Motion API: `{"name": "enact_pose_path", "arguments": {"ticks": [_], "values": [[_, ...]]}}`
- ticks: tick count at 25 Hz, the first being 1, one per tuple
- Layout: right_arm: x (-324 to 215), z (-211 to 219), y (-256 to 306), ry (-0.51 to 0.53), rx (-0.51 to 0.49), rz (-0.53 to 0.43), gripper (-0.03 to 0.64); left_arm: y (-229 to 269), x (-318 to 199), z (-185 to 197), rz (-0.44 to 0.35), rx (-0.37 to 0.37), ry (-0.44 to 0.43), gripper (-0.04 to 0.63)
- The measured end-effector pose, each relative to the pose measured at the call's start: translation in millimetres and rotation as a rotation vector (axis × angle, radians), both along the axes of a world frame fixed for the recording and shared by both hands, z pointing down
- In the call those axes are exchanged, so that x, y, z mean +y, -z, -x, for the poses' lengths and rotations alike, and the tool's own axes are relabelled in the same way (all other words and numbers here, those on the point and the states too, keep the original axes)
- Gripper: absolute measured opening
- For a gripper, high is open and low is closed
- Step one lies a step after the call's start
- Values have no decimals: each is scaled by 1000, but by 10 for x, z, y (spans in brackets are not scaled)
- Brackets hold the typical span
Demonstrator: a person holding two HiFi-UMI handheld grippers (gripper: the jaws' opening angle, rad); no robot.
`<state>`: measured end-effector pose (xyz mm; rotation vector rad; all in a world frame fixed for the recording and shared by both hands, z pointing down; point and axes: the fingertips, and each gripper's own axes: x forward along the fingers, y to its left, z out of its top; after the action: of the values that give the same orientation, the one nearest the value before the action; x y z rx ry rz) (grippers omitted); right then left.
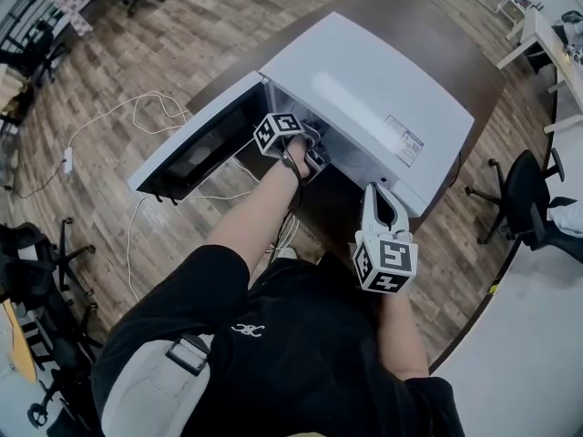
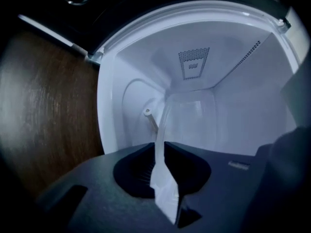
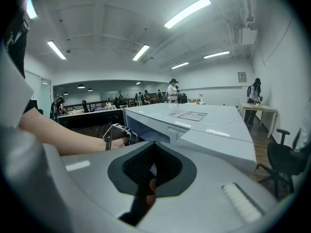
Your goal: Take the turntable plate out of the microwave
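The microwave [image 1: 364,89] is white, its door [image 1: 196,151] black, the plate [image 2: 163,178] clear. The table [image 1: 455,57] is dark brown. The left gripper [image 1: 314,156] and right gripper [image 1: 383,197] bear black-and-white square markers.

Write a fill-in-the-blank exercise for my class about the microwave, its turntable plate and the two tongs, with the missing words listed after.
1. The door of the white microwave stands ____.
2. The left tongs grip the rim of the glass turntable plate ____ the microwave.
3. The right tongs hover outside the microwave with their jaws ____.
Missing words: open; inside; shut.
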<state>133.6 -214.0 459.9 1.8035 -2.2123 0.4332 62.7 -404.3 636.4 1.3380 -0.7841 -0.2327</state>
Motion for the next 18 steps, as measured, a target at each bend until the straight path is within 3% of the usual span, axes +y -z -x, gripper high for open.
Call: {"name": "enact_pose_path", "arguments": {"ticks": [1,6,13,18], "values": [[4,2,2,1,2,0,8,-20,10,5,13,-10,-5,45],[33,7,5,7,15,0,8,-29,38,10,-19,-33,-38,39],[42,-5,6,11,33,3,8,19,100,62,-85,70,7,31],[44,23,-12,20,37,8,8,21,161,137,-118,106,21,29]]}}
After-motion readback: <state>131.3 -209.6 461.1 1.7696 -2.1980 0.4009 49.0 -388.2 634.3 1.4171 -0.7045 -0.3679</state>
